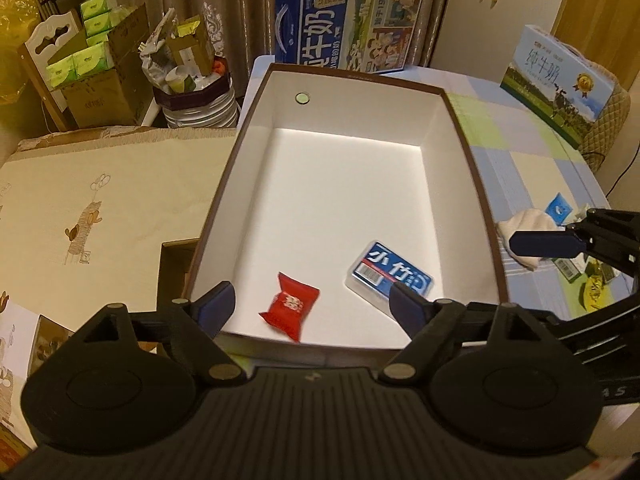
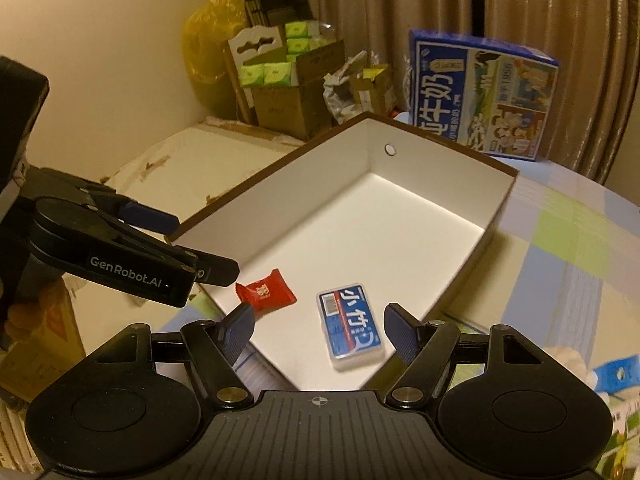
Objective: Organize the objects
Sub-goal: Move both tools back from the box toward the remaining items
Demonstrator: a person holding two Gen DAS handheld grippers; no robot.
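A large open box with a brown rim [image 1: 474,168] [image 2: 280,158] and white inside stands on the table. Near its front wall lie a red candy packet [image 1: 290,306] [image 2: 266,292] and a blue-labelled clear case [image 1: 390,276] [image 2: 352,330]. My left gripper [image 1: 312,300] hovers open over the box's near end, above the candy, holding nothing. My right gripper [image 2: 319,320] is open above the case, with nothing between its pads. In the right wrist view the left gripper [image 2: 192,244] reaches in from the left. In the left wrist view one of the right gripper's fingers [image 1: 540,242] shows at the right.
A white cloth [image 1: 528,228] and small packets lie on the checked tablecloth [image 1: 520,140] right of the box. Two milk cartons [image 1: 348,20] [image 1: 560,80] stand behind. A cream-covered surface [image 1: 100,200] lies left, with cardboard boxes of green packs [image 1: 96,60] beyond.
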